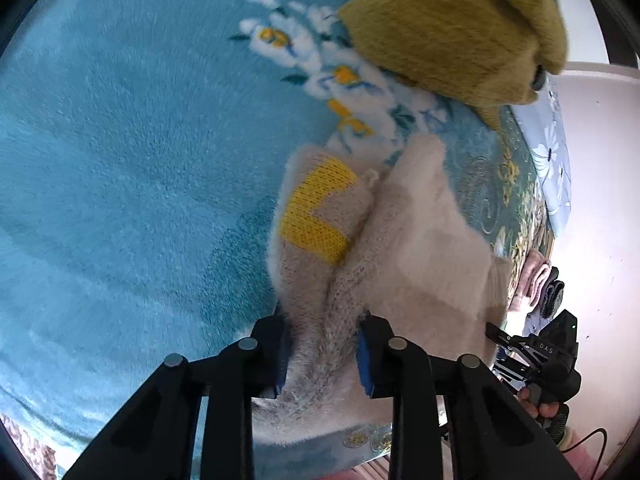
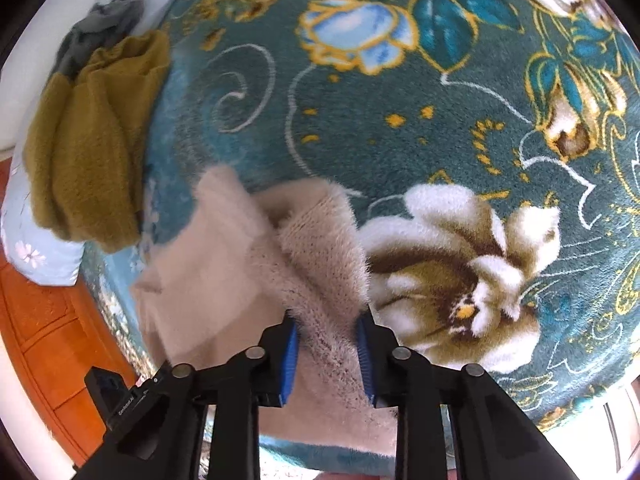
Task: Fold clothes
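One teal floral blanket (image 1: pixel 120 140) lies under two knits: an olive sweater (image 1: pixel 460 28) and my cream sweater (image 1: pixel 408 240), lifted just above it. My left tongs (image 1: pixel 325 350) and right tongs (image 2: pixel 328 354) each pinch its fuzzy edge. Only the left view shows its yellow patch (image 1: pixel 316 208); only the right shows a grey garment (image 2: pixel 100 28).

— The cream fuzzy knitted sweater (image 1: pixel 404 248) looks hairy and soft, its yellow knitted patch (image 1: pixel 316 216) flatter, with clear stitches.

— The teal plush flowered blanket (image 2: pixel 400 128) has a short, velvety pile. The olive-green woollen garment (image 2: pixel 96 152) is matt, coarser.

— And the blue ribbed pads (image 2: pixel 290 360)?

— Rubbery, on matt black plastic fingers.
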